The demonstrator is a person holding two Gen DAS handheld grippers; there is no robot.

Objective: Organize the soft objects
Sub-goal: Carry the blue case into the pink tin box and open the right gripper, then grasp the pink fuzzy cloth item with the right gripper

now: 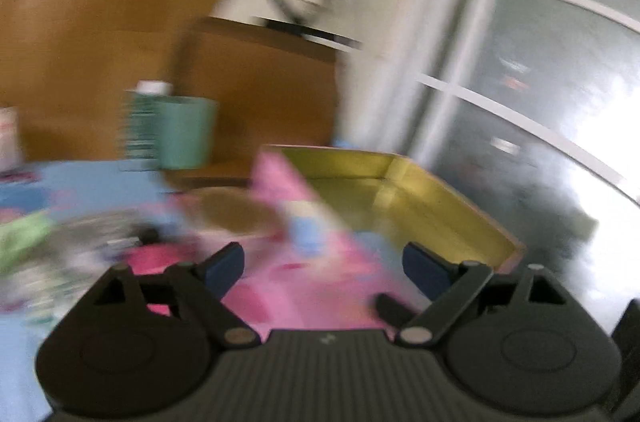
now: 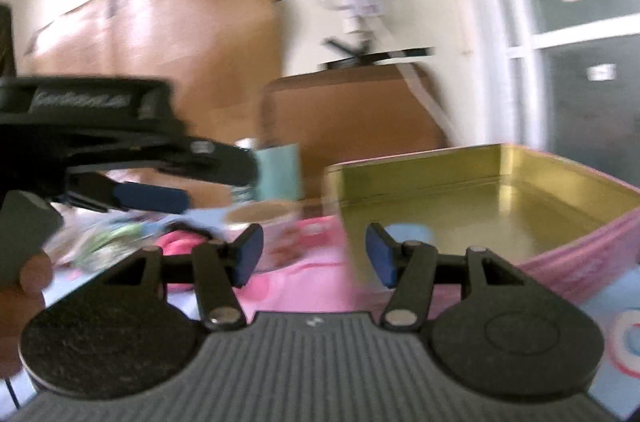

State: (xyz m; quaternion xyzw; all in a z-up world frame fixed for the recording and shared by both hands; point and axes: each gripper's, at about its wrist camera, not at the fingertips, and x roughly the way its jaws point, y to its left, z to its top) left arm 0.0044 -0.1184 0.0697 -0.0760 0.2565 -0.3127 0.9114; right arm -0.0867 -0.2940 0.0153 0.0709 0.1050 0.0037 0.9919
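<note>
**Describer:** Gold-lined metal tin [image 2: 480,182] with a pink patterned outside stands open and apparently empty at the far right of the table, seen from the right wrist. Just ahead of the right gripper [image 2: 316,254], whose blue-padded jaws stand apart with nothing pressed between them, is the tin's near left corner.

**Listener:** Where are the soft things?

**Describer:** Left of the tin. A pink soft item [image 2: 180,242] lies low on the patterned blue and pink table cover [image 2: 624,338], beside a blurred heap of green and white pieces [image 2: 104,242] at the far left. A small round pink cup-like container [image 2: 268,222] stands between them and the tin. Blur hides any item's long axis.

**Listener:** And the other tool?

**Describer:** In that same view, the left gripper [image 2: 160,198] reaches in from the left edge, level, above the heap, with a bit of the person's hand [image 2: 28,282] below it. Its own camera shows the jaws wide apart and empty; pink fabric [image 1: 320,278] lies on the table beyond them, and the tin [image 1: 440,198] is ahead and to the right.

**Listener:** Which hand is better placed?

**Describer:** My judgement: the left is nearer the soft pile, the right nearer the tin, so anything picked up would travel rightward.

**Listener:** Any writing?

**Describer:** Pale lettering runs along the left gripper's black body, too smeared to read. A teal box [image 1: 188,134] stands far behind, its print illegible too
</note>
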